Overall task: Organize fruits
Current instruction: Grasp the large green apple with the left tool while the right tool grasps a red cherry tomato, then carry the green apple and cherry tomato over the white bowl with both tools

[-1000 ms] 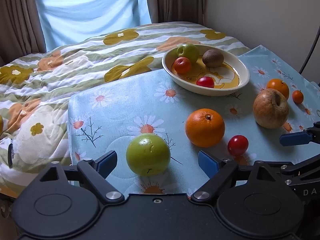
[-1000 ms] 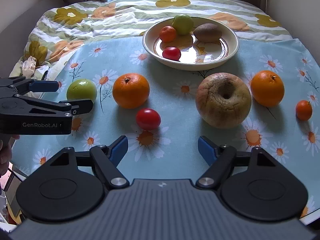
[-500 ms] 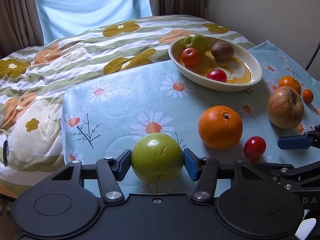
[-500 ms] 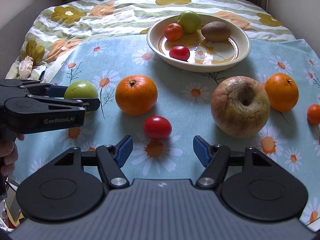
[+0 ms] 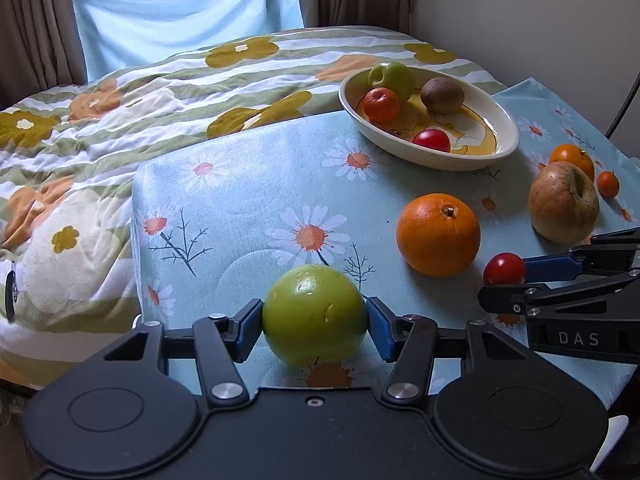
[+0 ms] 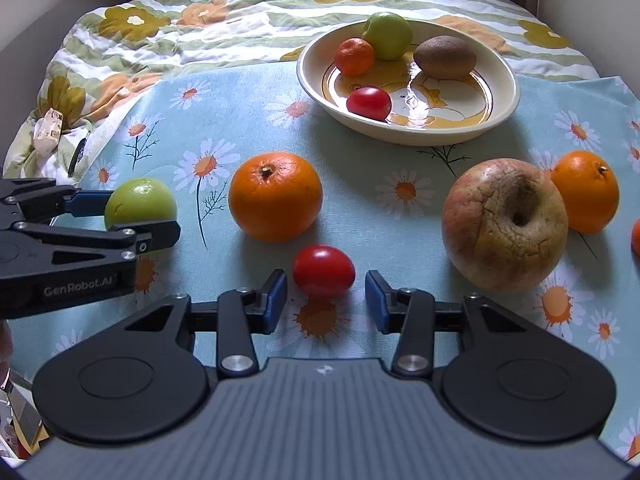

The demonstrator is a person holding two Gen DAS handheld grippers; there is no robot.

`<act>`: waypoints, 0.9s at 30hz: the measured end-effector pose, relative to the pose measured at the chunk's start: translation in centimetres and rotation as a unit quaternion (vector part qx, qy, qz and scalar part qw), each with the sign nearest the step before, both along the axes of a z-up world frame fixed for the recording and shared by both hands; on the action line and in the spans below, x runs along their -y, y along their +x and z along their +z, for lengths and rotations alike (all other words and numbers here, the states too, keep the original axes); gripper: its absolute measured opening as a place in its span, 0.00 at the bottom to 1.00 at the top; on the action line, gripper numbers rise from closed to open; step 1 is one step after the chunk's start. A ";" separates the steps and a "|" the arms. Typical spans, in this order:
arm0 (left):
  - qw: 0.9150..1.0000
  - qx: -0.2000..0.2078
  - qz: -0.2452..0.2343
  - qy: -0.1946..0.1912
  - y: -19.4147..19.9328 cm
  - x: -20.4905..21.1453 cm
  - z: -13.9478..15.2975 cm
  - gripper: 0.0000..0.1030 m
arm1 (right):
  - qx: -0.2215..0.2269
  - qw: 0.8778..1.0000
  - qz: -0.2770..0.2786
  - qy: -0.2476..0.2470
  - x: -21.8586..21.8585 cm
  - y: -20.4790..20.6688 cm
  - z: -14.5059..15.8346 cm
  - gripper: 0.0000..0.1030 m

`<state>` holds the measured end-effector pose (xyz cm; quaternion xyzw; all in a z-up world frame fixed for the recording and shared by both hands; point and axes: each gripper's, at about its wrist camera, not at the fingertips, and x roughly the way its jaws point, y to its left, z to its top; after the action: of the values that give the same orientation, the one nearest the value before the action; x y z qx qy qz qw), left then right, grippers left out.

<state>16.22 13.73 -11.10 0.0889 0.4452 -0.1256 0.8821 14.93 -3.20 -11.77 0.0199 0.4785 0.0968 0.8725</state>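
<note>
My left gripper [image 5: 315, 320] is shut on a green apple [image 5: 315, 314], which also shows in the right wrist view [image 6: 140, 202], low over the daisy cloth. My right gripper [image 6: 326, 298] is open, its pads either side of a red tomato [image 6: 324, 270] on the cloth, not touching it. A cream bowl [image 6: 500, 76] at the back holds a green apple [image 6: 388, 34], a tangerine [image 6: 354, 56], a kiwi [image 6: 444, 56] and a red tomato [image 6: 368, 102]. A large orange [image 6: 275, 196] lies between the grippers.
A big wrinkled apple [image 6: 504, 224], a second orange [image 6: 586, 196] and a small tangerine [image 5: 608, 184] lie to the right. The blue daisy cloth [image 6: 240, 120] ends at the left over a flowered quilt [image 6: 160, 32]. A wall is at the right.
My left gripper closed on the green apple. My right gripper moved forward and left until the red tomato sits between its fingers, and narrowed somewhat.
</note>
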 end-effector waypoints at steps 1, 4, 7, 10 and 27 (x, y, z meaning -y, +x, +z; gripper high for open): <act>1.000 -0.001 0.002 0.000 -0.1 0.0 0.0 0.58 | 0.000 1.000 0.001 -0.001 0.0 0.1 0.0 0.55; 1.000 -0.002 0.007 -0.002 -0.5 -0.1 0.0 0.58 | 0.001 1.000 0.004 0.000 -0.1 0.2 0.0 0.55; 1.000 -0.002 0.012 -0.003 -0.8 -0.2 0.0 0.58 | 0.002 1.000 0.011 -0.001 -0.1 0.3 0.0 0.47; 1.000 -0.001 0.017 -0.003 -1.2 -0.2 0.0 0.58 | 0.011 1.000 0.010 -0.002 0.0 0.1 0.4 0.47; 0.996 0.028 0.088 -0.002 -5.9 -0.2 2.6 0.58 | 0.040 0.998 0.056 0.009 1.3 -2.3 3.7 0.46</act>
<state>10.28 13.97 -8.45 0.0509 0.4260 -0.0460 0.9021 12.68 -4.47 -8.04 -0.0028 0.4429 0.1511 0.8838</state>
